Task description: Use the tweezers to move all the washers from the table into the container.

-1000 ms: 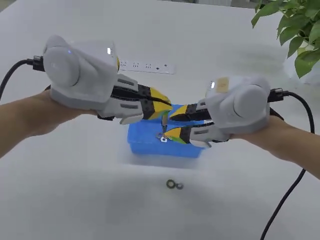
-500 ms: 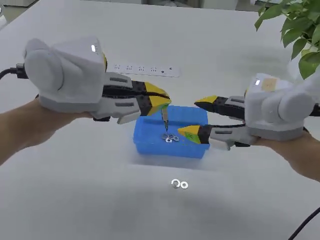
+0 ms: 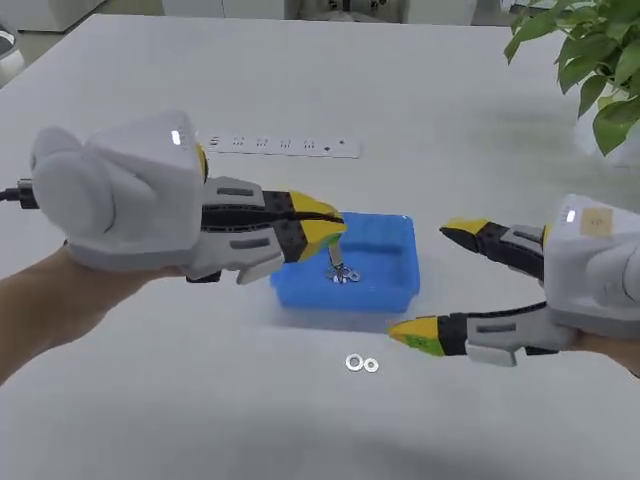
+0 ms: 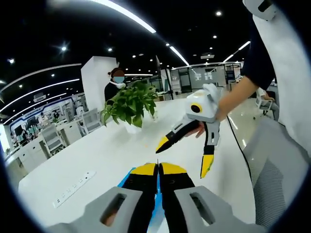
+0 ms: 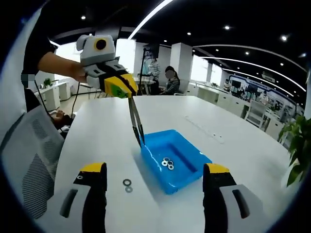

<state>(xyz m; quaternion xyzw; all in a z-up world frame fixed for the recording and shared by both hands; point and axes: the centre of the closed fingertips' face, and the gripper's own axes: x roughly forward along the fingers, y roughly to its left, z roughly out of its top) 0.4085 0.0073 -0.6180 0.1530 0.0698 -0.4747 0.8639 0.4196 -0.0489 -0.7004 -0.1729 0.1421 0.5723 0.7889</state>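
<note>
My left gripper is shut on thin metal tweezers, which hang point-down into the blue container. Several washers lie on the container's floor under the tweezer tips. Two washers lie side by side on the white table in front of the container. My right gripper is open wide, holds nothing, and hovers to the right of the container. In the right gripper view the tweezers reach down to the container's rim, with the two loose washers near my left jaw.
A white power strip lies behind the container. A leafy plant stands at the far right corner. A black cable runs from the left gripper. People sit at desks in the background of the right gripper view.
The right gripper has pulled back to the right, away from the tweezers and container, and its jaws have spread wide. The left gripper stays over the container with the tweezers.
</note>
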